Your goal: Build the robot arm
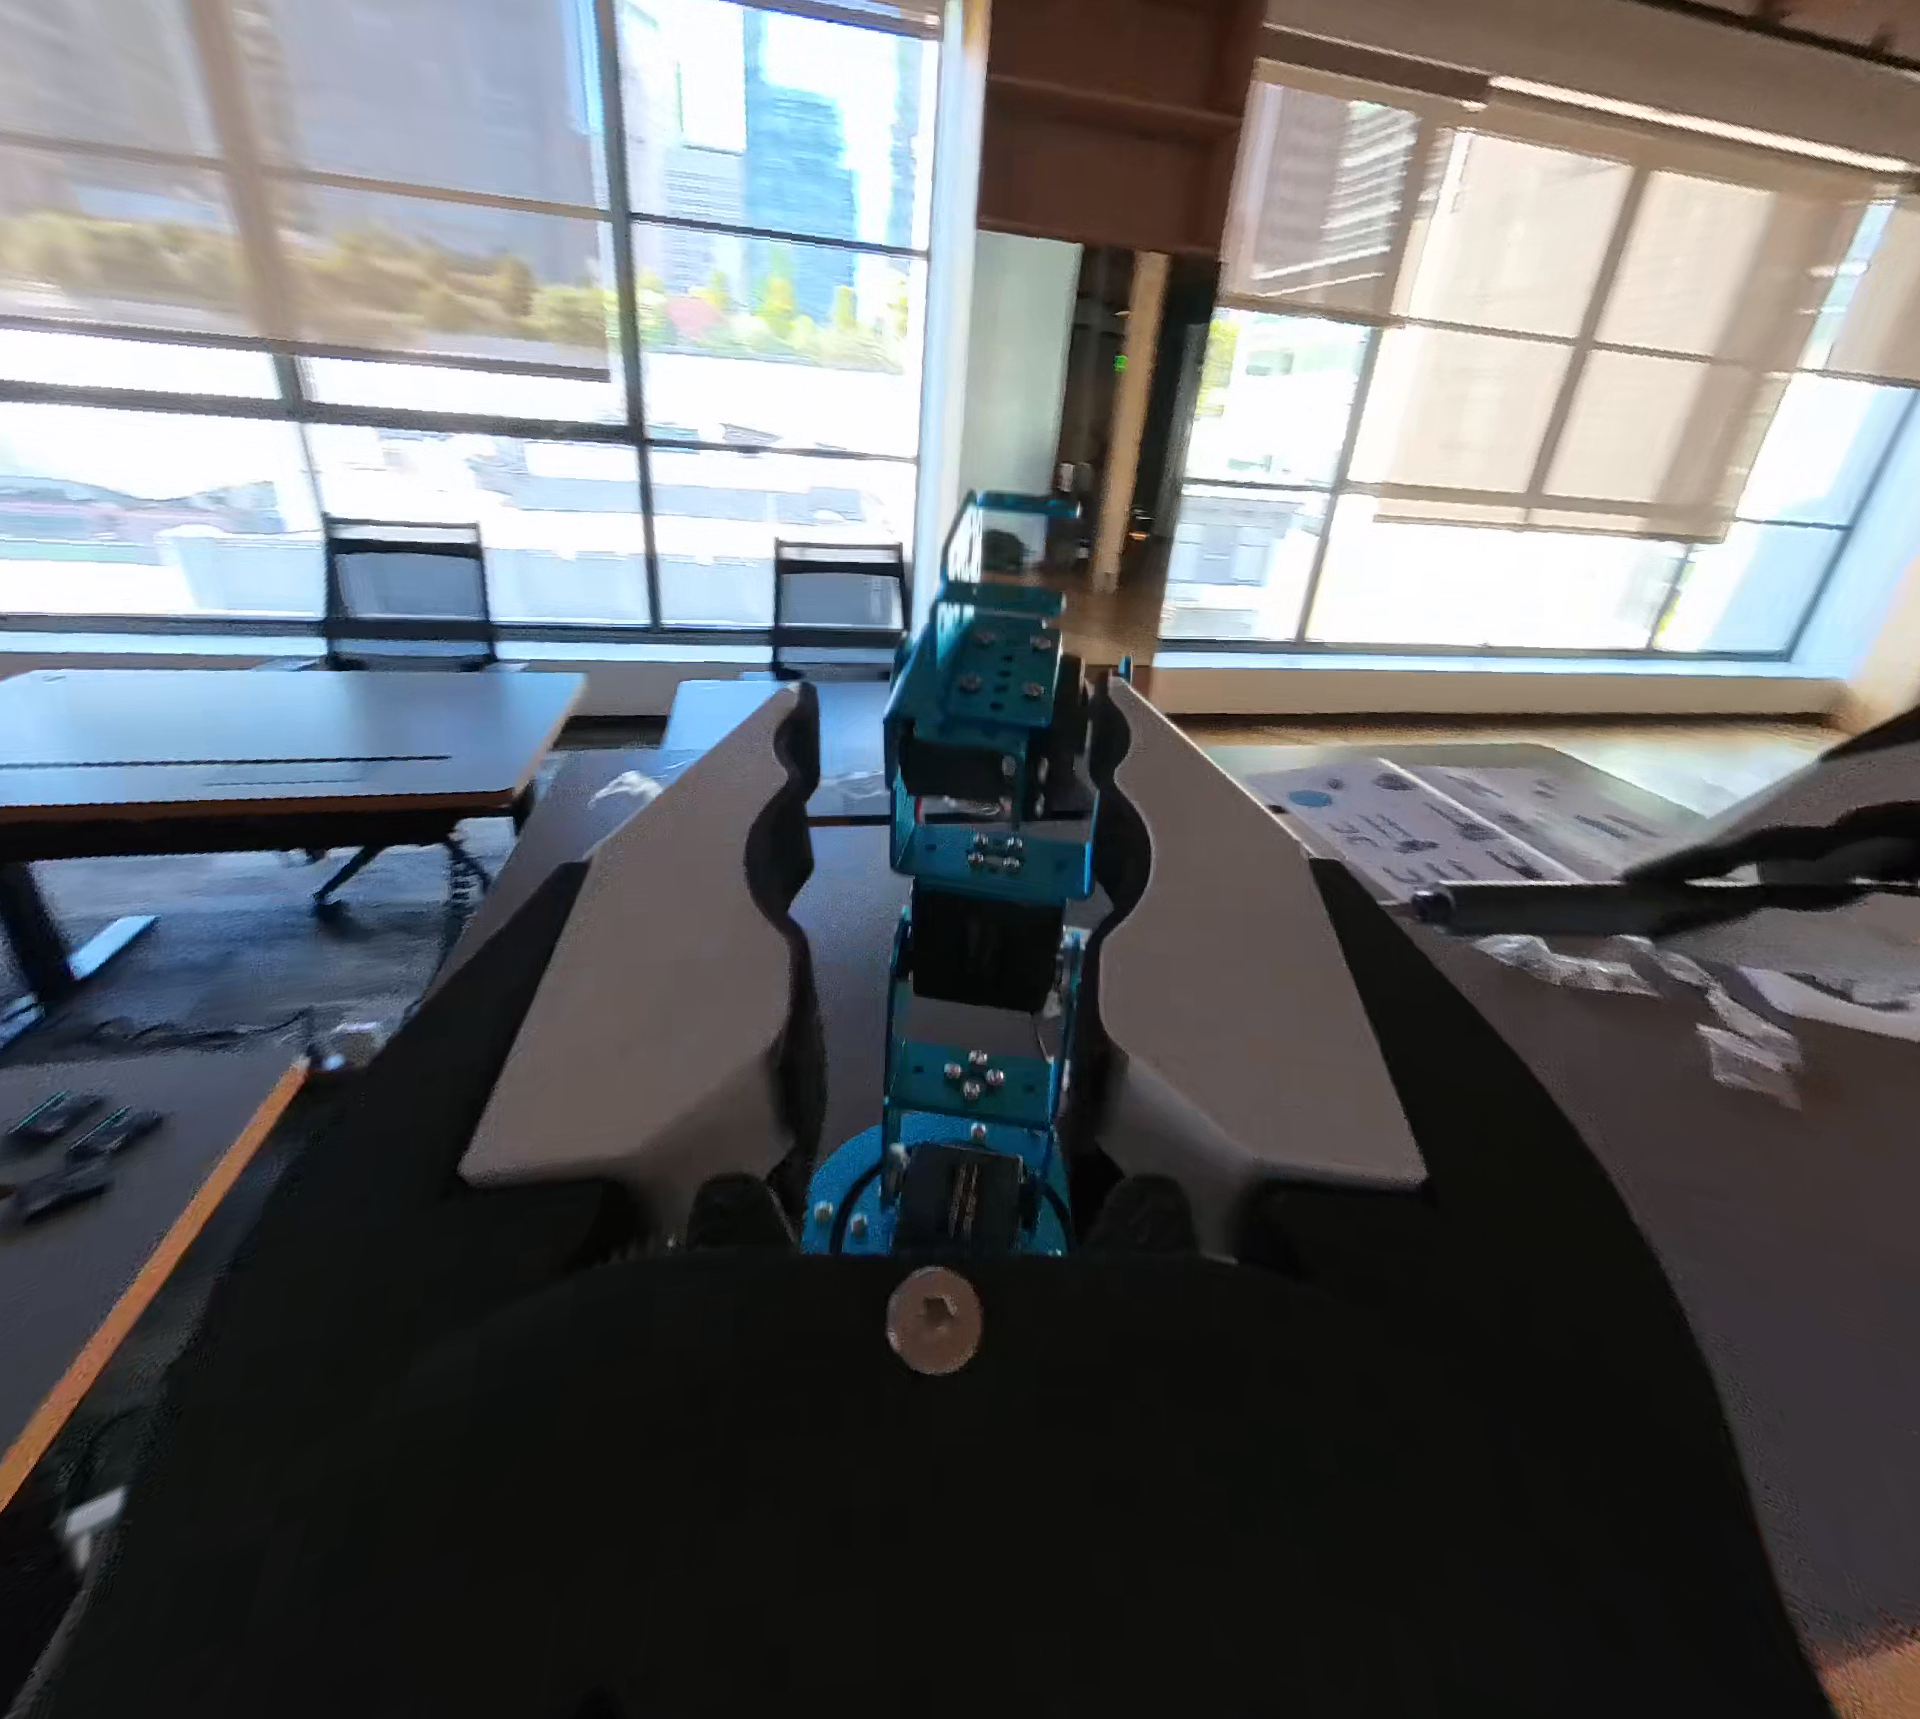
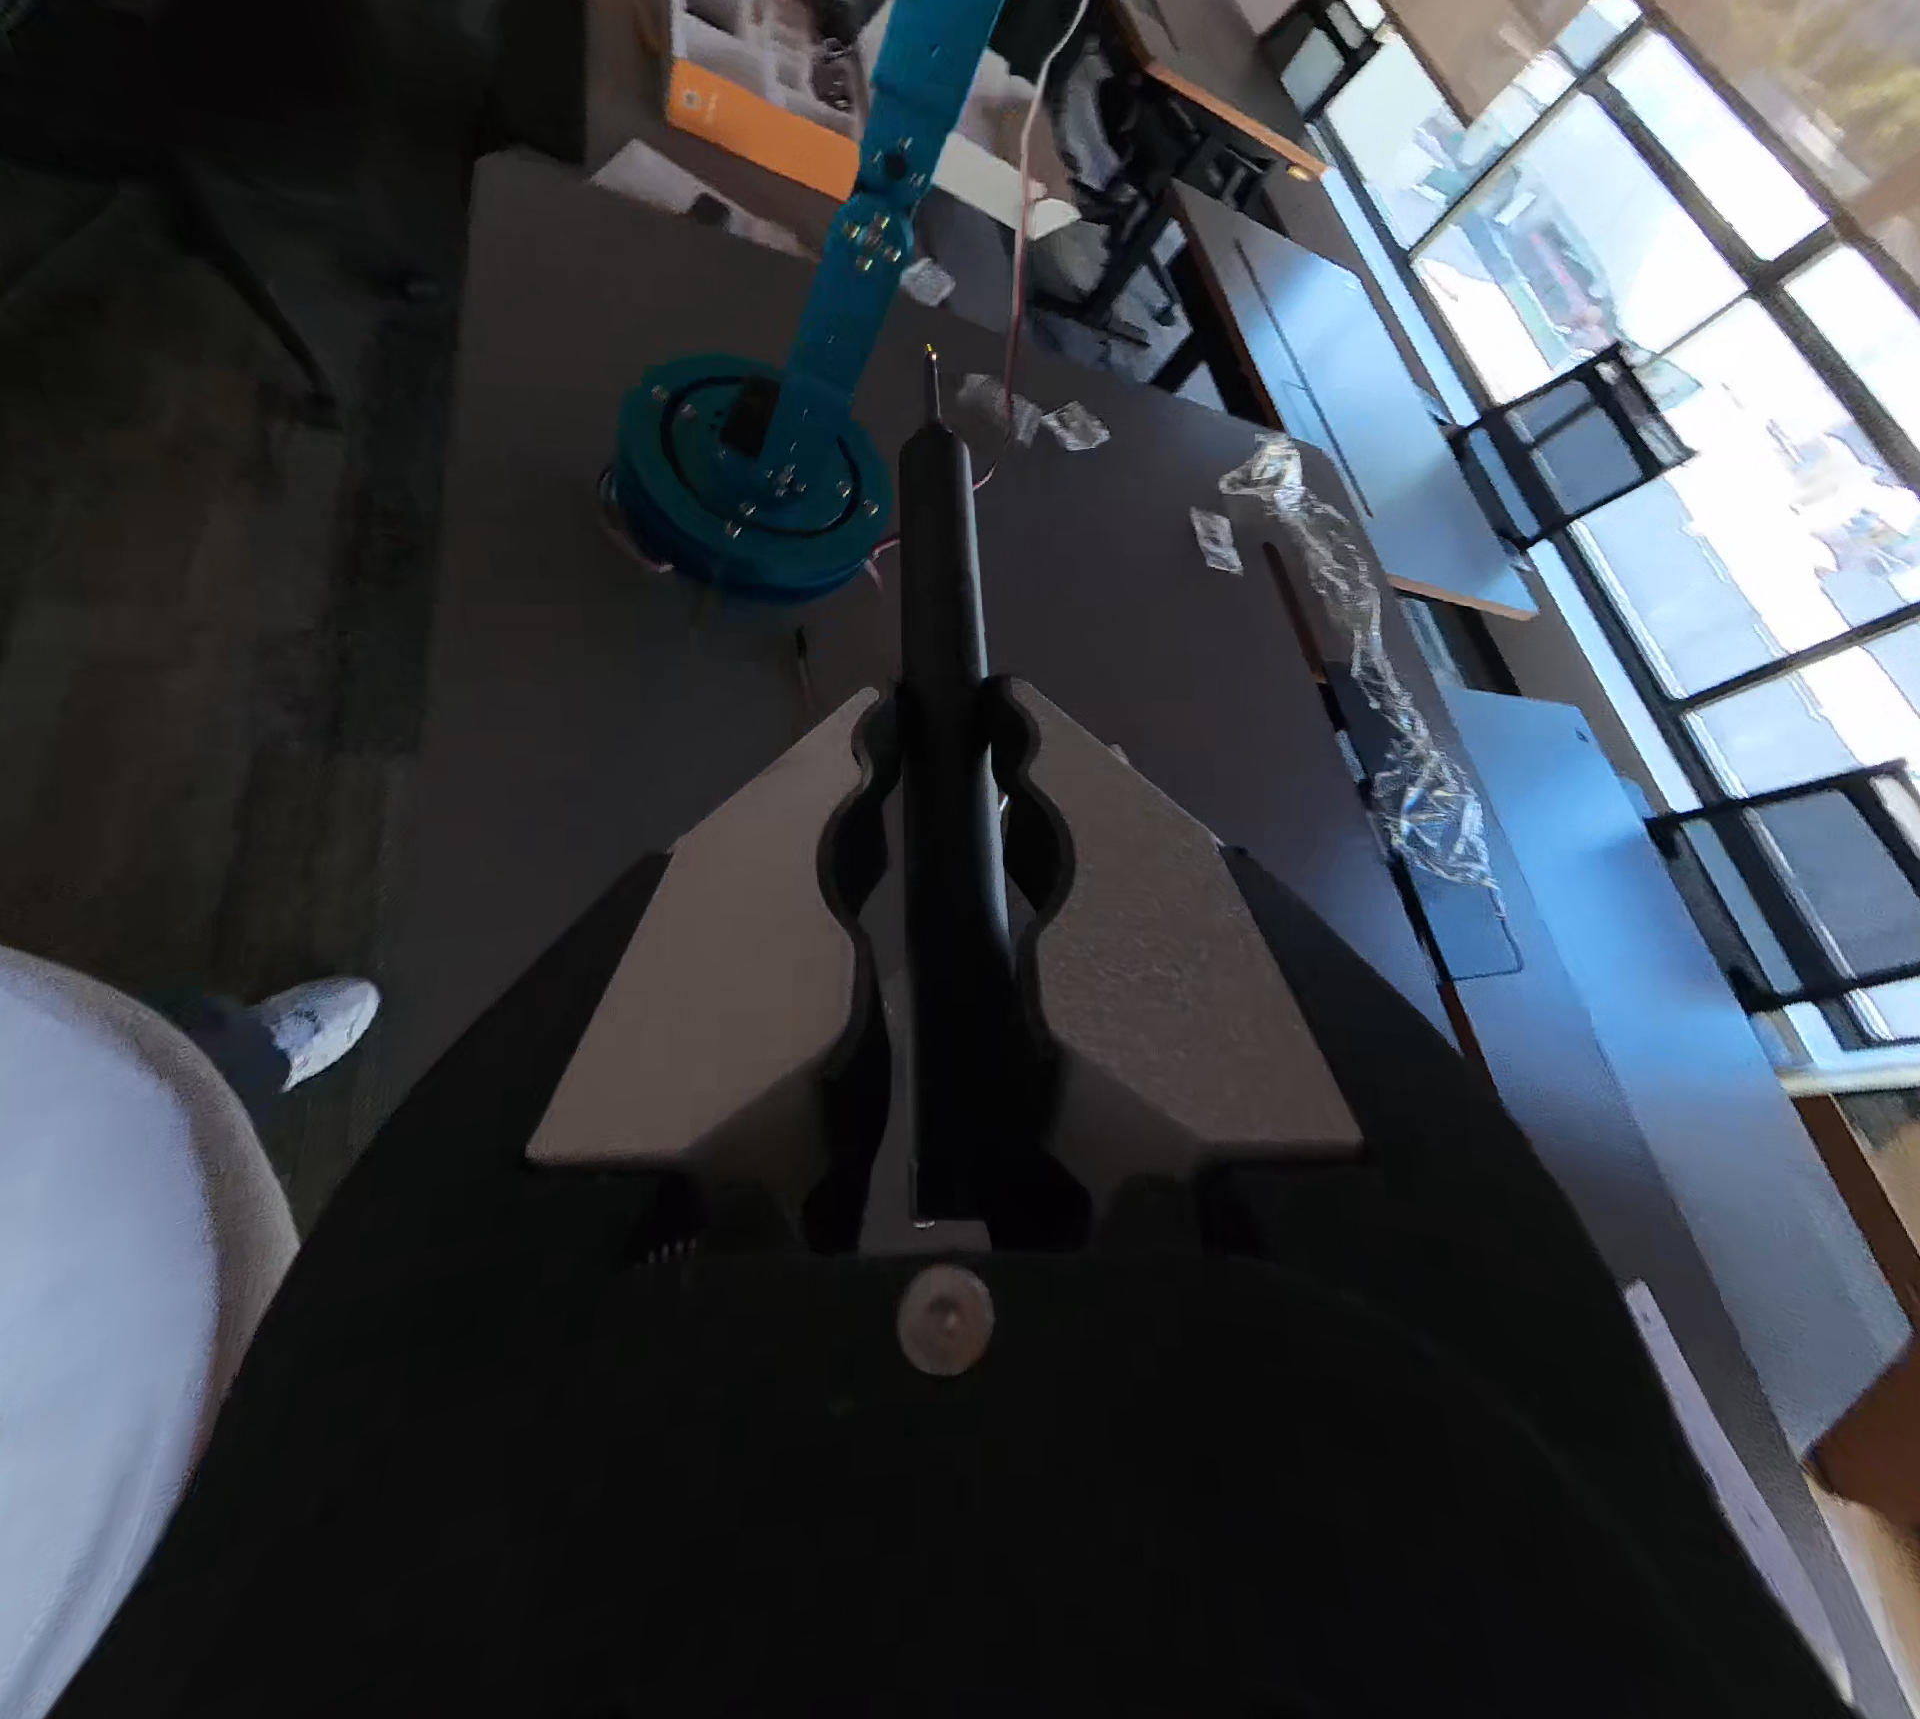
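A: Left tongs [image 1: 956,713]?
B: Apart, straddling the blue servo arm [image 1: 977,838], which stands upright on the counter [image 1: 1662,1202]. Contact unclear.
A: Right tongs [image 2: 940,713]?
B: Clamped on a black electric screwdriver [image 2: 940,568], tip beside the arm's round base [image 2: 748,495].

A blue metal robot arm [image 1: 982,848] with black servos stands upright at frame centre, between the left tongs' [image 1: 954,713] parted fingers. The right tongs [image 2: 940,713] clamp a black electric screwdriver [image 2: 940,630], its tip near the arm's round base [image 2: 748,506].
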Action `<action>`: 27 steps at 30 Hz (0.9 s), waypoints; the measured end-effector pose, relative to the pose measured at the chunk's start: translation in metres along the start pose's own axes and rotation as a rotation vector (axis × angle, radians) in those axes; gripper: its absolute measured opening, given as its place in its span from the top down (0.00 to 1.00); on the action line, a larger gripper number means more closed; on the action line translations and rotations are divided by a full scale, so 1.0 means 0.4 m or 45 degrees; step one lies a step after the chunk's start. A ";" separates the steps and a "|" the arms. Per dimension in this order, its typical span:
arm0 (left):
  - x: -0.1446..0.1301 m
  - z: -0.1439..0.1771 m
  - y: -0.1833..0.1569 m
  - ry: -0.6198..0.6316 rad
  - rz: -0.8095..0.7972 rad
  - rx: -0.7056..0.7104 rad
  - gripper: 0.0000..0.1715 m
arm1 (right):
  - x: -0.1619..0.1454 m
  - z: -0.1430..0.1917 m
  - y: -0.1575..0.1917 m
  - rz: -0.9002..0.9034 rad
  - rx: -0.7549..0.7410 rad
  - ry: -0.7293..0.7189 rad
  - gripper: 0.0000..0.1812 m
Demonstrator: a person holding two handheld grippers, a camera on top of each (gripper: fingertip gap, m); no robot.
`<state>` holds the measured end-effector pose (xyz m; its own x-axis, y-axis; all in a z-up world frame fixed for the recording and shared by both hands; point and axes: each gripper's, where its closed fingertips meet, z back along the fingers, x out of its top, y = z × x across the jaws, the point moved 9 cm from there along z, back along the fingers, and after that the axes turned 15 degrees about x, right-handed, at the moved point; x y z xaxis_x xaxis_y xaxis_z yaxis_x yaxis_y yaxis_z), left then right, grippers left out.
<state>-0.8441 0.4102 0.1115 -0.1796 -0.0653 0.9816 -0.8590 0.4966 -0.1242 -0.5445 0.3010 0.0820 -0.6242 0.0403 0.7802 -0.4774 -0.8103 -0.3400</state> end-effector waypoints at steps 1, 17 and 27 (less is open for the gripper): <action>-0.010 0.018 -0.008 0.007 0.012 0.046 0.69 | -0.022 0.006 -0.004 0.008 0.039 -0.002 0.91; -0.436 0.295 -0.334 0.581 0.149 0.196 0.83 | -0.443 0.027 0.028 -0.052 0.279 -0.062 0.91; -0.511 0.286 -0.395 0.630 0.245 0.147 0.85 | -0.554 0.030 0.031 -0.143 0.328 -0.029 0.91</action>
<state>-0.7265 0.2460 -0.0862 -0.1154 0.4465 0.8873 -0.8849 0.3596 -0.2960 -0.4047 0.2751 -0.0890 -0.5607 0.1277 0.8181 -0.3680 -0.9235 -0.1081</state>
